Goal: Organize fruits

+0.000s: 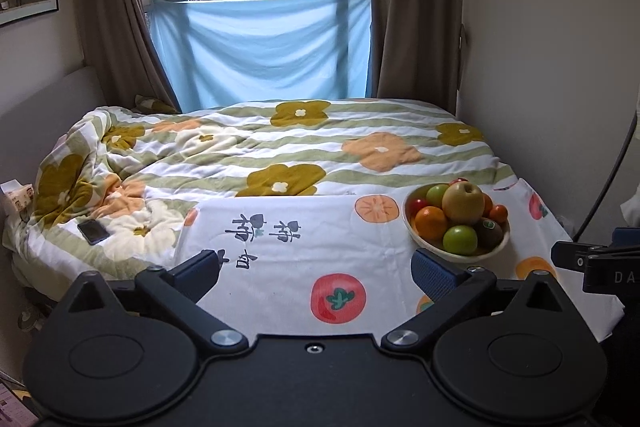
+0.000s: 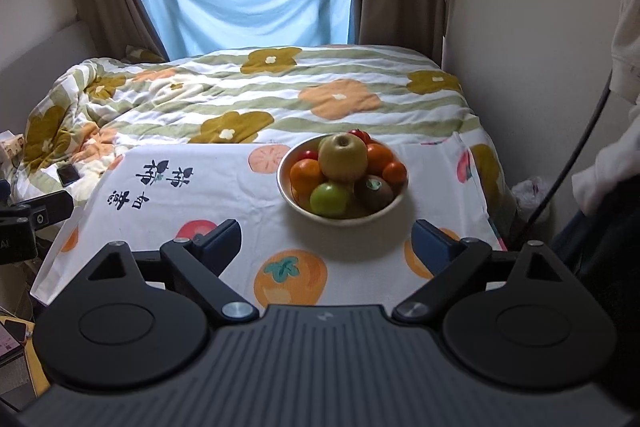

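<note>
A cream bowl (image 2: 296, 205) of fruit stands on a white cloth printed with persimmons (image 2: 224, 195). A large yellow-brown pear (image 2: 343, 157) sits on top, with oranges (image 2: 306, 175), a green apple (image 2: 330, 200), a kiwi (image 2: 374, 191) and small red fruits around it. My right gripper (image 2: 326, 241) is open and empty, just short of the bowl. In the left wrist view the bowl (image 1: 416, 233) is at the right, with the pear (image 1: 463, 203) on top. My left gripper (image 1: 316, 273) is open and empty over the cloth, left of the bowl.
The cloth lies over a table at the foot of a bed with a flowered quilt (image 1: 280, 151). A phone (image 1: 93, 231) lies on the quilt at the left. A wall (image 1: 540, 67) is close on the right. A cable (image 2: 576, 155) hangs at the right.
</note>
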The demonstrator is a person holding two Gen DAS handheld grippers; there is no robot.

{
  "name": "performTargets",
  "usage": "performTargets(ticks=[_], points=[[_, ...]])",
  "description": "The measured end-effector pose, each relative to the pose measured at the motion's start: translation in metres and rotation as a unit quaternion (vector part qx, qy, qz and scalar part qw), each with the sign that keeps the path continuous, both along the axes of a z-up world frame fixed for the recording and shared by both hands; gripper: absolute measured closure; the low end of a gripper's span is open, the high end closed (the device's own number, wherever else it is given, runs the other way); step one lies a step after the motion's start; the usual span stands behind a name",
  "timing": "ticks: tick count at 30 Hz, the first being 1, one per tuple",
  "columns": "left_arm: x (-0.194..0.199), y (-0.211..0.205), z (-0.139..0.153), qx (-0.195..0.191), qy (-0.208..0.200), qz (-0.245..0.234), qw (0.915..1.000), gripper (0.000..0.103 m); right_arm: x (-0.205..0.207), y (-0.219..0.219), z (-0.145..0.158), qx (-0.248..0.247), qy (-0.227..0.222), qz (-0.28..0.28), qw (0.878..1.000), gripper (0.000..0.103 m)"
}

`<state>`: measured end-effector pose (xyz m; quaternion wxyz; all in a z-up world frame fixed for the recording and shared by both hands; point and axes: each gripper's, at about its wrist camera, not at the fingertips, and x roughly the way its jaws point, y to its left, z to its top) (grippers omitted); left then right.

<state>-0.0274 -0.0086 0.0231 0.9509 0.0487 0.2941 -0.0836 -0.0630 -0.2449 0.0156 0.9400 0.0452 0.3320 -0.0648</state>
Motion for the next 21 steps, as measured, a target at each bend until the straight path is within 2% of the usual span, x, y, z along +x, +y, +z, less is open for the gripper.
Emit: performTargets(ticks=[21], points=[[-0.0076, 0.0018, 0.0014, -0.002, 0.005, 0.005, 1.0000, 0.000, -0.0038, -0.0014, -0.0001, -0.002, 0.004, -0.003, 1.000, 0.000]])
